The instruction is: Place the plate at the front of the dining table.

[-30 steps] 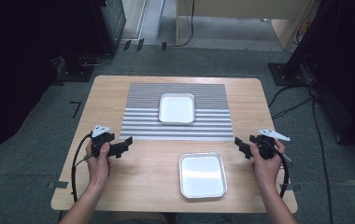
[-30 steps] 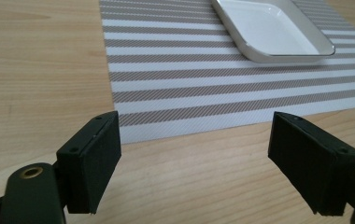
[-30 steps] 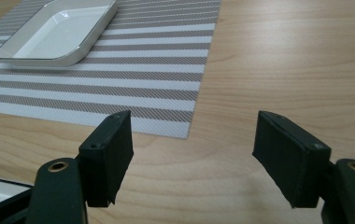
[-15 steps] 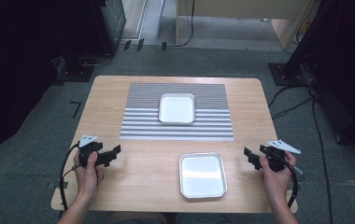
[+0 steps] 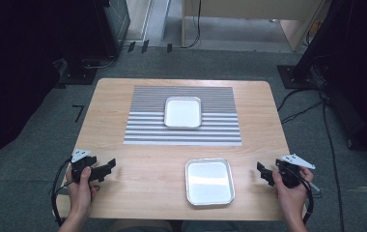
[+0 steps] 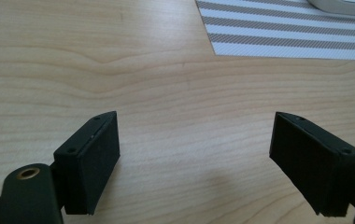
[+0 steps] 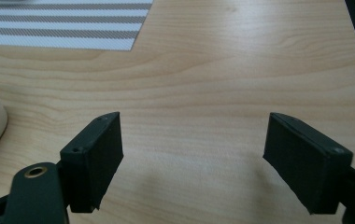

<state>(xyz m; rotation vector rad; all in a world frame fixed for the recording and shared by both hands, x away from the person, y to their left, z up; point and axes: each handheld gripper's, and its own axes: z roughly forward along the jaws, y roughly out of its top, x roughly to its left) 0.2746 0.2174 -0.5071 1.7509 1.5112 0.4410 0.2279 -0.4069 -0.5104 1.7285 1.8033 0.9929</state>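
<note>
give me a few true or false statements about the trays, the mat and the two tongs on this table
1. A rectangular metal tray sits on the grey and white striped mat. True.
2. A second rectangular metal tray rests on the bare light wooden table, nearer the person. True.
3. The left tongs are clamped on the mat's edge. False: their jaws stand wide apart over bare wood, with nothing between them.
4. The right tongs hold the nearer tray. False: they are open and empty, beside it, their jaws having just been opening.
5. Both trays hold food. False: both look empty.
</note>
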